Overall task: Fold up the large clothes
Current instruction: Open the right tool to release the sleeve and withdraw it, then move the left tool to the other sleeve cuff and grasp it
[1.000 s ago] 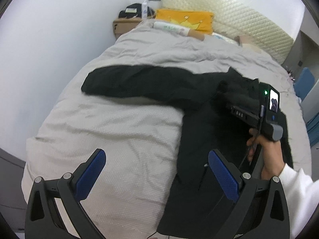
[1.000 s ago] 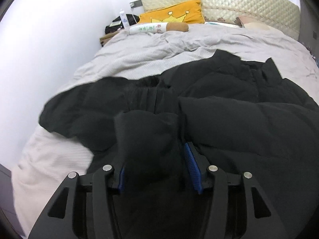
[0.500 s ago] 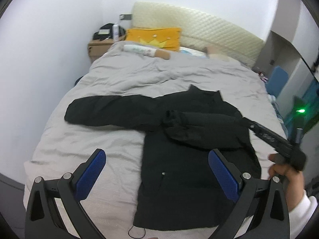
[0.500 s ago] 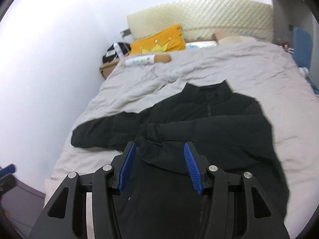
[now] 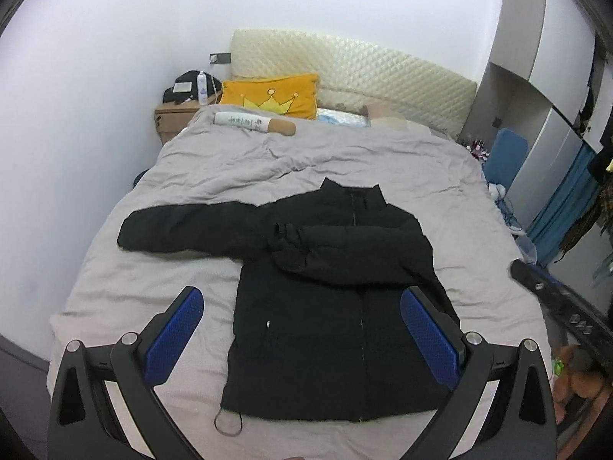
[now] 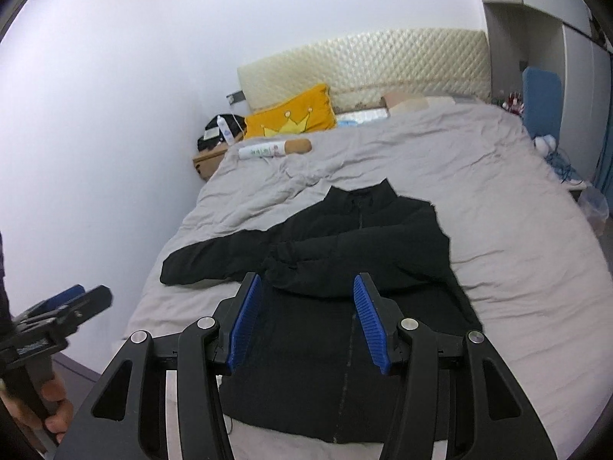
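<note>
A black padded jacket (image 5: 337, 318) lies front up on the grey bed (image 5: 364, 161), collar toward the headboard. Its right sleeve (image 5: 345, 241) is folded across the chest; its left sleeve (image 5: 184, 226) lies stretched out to the left. The jacket also shows in the right wrist view (image 6: 345, 268). My left gripper (image 5: 302, 329) is open and empty, held above the jacket's hem. My right gripper (image 6: 306, 318) is open and empty, held above the jacket's lower front. The left gripper shows at the left edge of the right wrist view (image 6: 57, 314).
An orange crown pillow (image 5: 272, 94) and a white roll (image 5: 253, 122) lie by the quilted headboard (image 5: 352, 73). A cluttered bedside box (image 5: 176, 115) stands at the back left. A wall runs along the left; wardrobes (image 5: 536, 96) and a blue chair (image 5: 505, 157) are right.
My right gripper let go of the right sleeve, which now lies across the chest, and pulled back. Both grippers have moved up and away from the jacket.
</note>
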